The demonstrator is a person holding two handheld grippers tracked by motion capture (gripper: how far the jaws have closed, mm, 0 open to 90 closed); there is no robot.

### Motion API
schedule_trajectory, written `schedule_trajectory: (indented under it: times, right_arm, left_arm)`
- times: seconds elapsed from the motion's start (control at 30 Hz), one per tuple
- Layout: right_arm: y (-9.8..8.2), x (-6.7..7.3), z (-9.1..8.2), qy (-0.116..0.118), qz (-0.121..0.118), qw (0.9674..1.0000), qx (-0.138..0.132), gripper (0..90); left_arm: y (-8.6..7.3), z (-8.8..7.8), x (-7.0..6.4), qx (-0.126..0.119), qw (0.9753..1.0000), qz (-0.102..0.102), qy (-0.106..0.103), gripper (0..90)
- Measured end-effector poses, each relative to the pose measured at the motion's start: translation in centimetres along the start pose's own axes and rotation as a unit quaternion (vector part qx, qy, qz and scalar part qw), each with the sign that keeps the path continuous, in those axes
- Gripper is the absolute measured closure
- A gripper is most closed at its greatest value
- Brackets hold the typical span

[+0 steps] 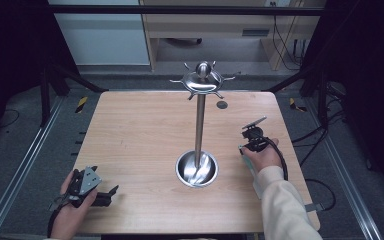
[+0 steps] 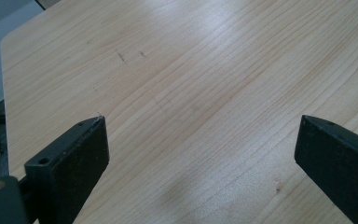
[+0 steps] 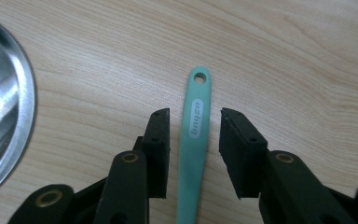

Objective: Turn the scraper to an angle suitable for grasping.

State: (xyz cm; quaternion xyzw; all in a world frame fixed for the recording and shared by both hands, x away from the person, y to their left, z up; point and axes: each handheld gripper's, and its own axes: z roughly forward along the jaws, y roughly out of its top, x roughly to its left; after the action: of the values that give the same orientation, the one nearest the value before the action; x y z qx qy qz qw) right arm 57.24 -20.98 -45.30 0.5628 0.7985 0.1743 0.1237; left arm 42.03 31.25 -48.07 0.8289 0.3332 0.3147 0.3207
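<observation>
A pale wooden worktop (image 1: 140,145) carries a steel hook stand (image 1: 199,125). Right tongs (image 3: 194,116) straddle a flat mint handle (image 3: 195,140), narrowly parted; left tongs (image 2: 200,140) gape wide. Grey floor (image 1: 25,150) surrounds.

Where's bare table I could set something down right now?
The wooden table is bare across its whole left half, between the steel hook stand and the left gripper. It is tighter on the right, around the right gripper and mint green utensil handle.
</observation>
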Motion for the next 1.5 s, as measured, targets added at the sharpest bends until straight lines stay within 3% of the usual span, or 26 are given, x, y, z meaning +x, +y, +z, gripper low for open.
schedule_trajectory:
  times: [0.67, 1.0, 1.2, 1.5]
  right_arm:
    - [0.9, 0.0, 2.1, -0.009, 0.005, 0.9985, 0.053, 63.4]
    - [1.0, -0.1, 2.1, -0.003, 0.008, 0.9984, 0.055, 72.3]
    - [0.9, -0.5, 2.1, -0.004, 0.022, 0.9985, 0.051, 73.8]
    - [0.8, 0.2, 0.0, 0.015, 0.0, 0.9997, 0.018, 74.2]
  left_arm:
    - [0.0, 0.0, 0.0, 0.001, 1.0, 0.0, -0.001, 2.7]
    - [0.0, 0.0, 0.0, 0.001, 1.0, 0.0, -0.001, 2.8]
    - [0.0, 0.0, 0.0, 0.001, 1.0, 0.001, -0.001, 2.8]
    - [0.0, 0.0, -0.1, 0.001, 1.0, 0.001, -0.002, 2.7]
